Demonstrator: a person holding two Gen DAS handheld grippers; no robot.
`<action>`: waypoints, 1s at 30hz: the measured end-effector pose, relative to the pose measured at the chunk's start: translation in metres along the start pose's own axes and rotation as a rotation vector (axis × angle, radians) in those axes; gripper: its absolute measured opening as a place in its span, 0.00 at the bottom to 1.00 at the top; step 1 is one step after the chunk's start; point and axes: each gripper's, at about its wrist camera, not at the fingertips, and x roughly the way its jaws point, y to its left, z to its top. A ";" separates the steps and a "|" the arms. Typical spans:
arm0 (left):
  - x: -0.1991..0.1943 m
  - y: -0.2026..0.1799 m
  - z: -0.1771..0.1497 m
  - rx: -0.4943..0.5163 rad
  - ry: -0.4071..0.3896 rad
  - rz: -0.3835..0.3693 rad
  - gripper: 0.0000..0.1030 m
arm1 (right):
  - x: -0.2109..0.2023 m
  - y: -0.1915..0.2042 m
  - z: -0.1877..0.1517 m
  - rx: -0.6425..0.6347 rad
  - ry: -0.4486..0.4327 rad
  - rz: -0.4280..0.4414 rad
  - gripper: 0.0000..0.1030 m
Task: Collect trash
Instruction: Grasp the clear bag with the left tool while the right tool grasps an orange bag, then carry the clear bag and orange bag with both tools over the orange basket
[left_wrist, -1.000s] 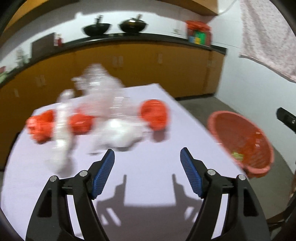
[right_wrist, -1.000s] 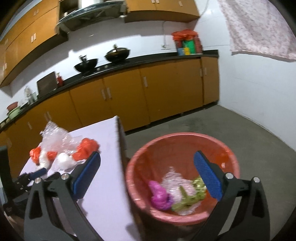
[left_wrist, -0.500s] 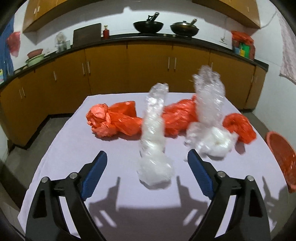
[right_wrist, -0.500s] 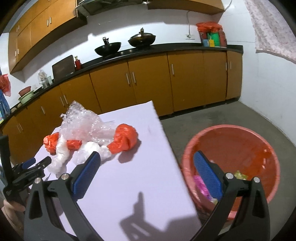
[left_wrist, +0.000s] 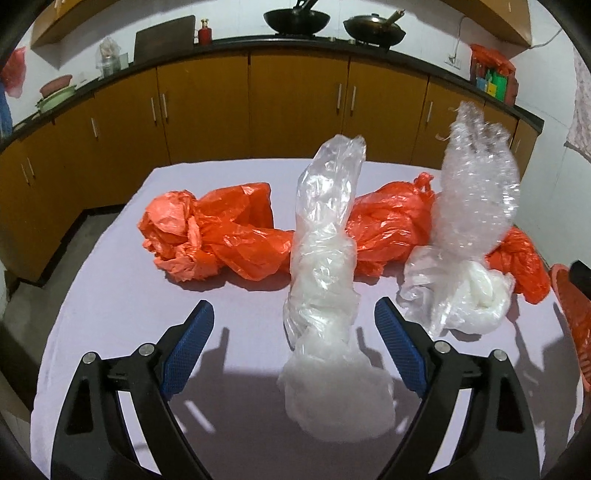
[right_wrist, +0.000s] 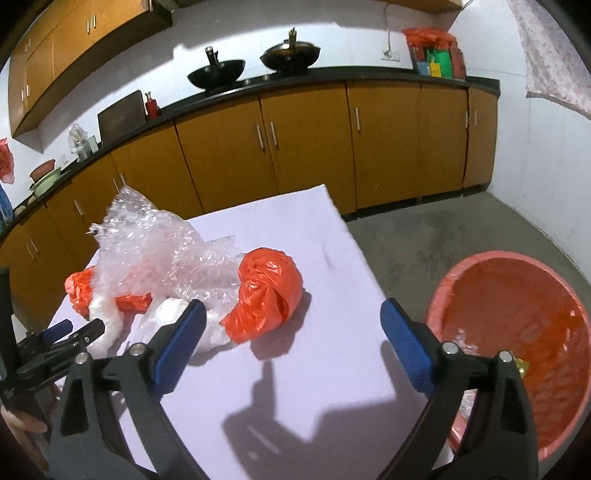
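A pale purple table (left_wrist: 110, 295) holds crumpled plastic trash. A tall clear bag (left_wrist: 325, 266) stands between the jaws of my open left gripper (left_wrist: 293, 350), not touched. Behind it lie orange bags (left_wrist: 218, 232), a bubble wrap wad (left_wrist: 476, 192) and a white bag (left_wrist: 461, 295). My right gripper (right_wrist: 291, 347) is open and empty above the table (right_wrist: 325, 369), with an orange bag (right_wrist: 267, 295) just ahead and bubble wrap (right_wrist: 155, 251) to the left. The red basket (right_wrist: 517, 332) stands on the floor at right, with a few scraps inside. The left gripper also shows in the right wrist view (right_wrist: 62, 339).
Wooden kitchen cabinets (right_wrist: 295, 147) with a black counter run behind the table, with two woks (right_wrist: 255, 62) on top. Grey floor (right_wrist: 461, 236) lies between table, basket and cabinets. The basket's rim shows at the right edge of the left wrist view (left_wrist: 572, 317).
The left gripper swung left from the basket side to face the trash pile and moved closer to the clear bag. The right gripper swung left from over the basket to over the table.
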 end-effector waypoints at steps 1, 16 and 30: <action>0.003 -0.001 0.001 0.002 0.006 -0.003 0.86 | 0.008 0.002 0.002 -0.004 0.008 0.000 0.87; 0.036 -0.006 0.008 0.015 0.107 -0.060 0.45 | 0.073 0.013 -0.002 -0.020 0.149 0.024 0.52; 0.009 -0.002 0.003 0.003 0.047 -0.093 0.35 | 0.051 0.005 -0.010 -0.002 0.137 0.048 0.34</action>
